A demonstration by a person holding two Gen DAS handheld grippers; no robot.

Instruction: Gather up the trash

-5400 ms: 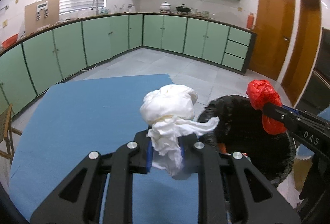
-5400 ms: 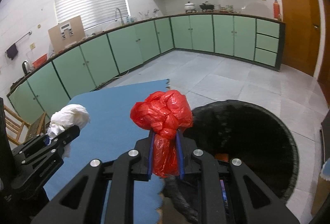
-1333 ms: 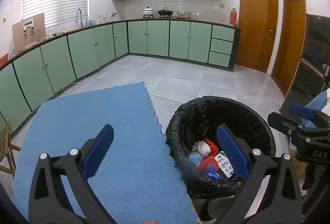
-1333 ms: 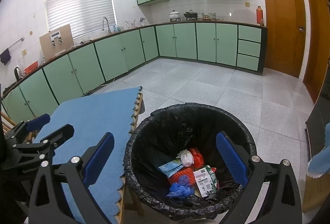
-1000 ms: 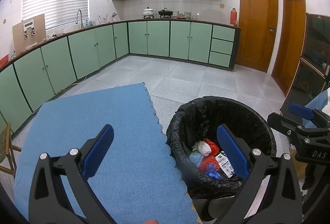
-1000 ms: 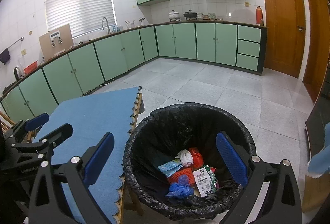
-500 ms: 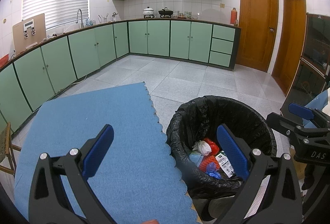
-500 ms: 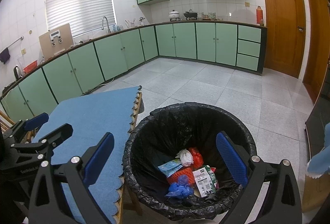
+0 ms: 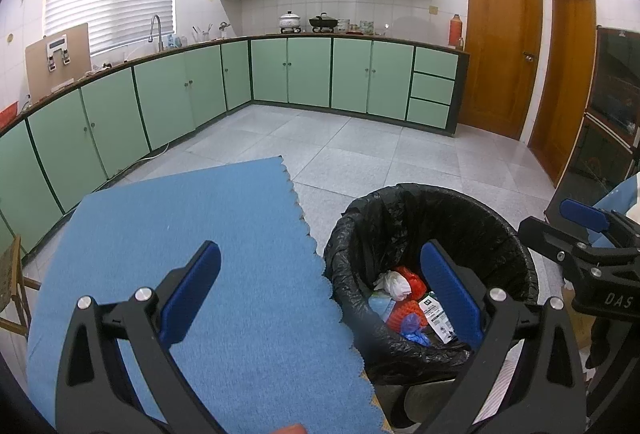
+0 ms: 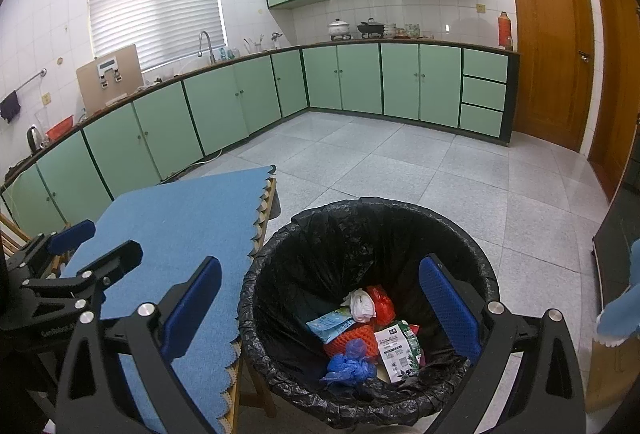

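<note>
Blue pads line both of my claws, and both stand spread wide with nothing between them. My left claw (image 9: 320, 290) hangs over the edge where the blue scalloped mat (image 9: 180, 234) meets the bin, one pad above the mat at 9 o'clock, the other above the bin's mouth at 3 o'clock. My right claw (image 10: 320, 294) straddles the black-lined trash bin (image 10: 320, 230) squarely, its pads at 9 and 3 o'clock across the rim.

Down inside the bin lies the trash: a blue crumpled glove or bag (image 10: 350, 360) nearest me at 6 o'clock, a white and green printed packet (image 10: 396, 350) just beside it at 5 o'clock, an orange mesh piece (image 10: 352, 336) in the middle, a pale blue wrapper (image 10: 332, 322) at 9 o'clock, and farther back a white tissue wad (image 10: 362, 304) touching a red plastic bag (image 10: 382, 302) at 12 o'clock.

The mat covers a wooden table whose edge (image 10: 270, 202) shows beside the bin. Beyond, grey floor tiles (image 10: 400, 162) run to mint green cabinets (image 10: 360, 82) along the wall, with a brown wooden door (image 10: 548, 46) at 2 o'clock.
</note>
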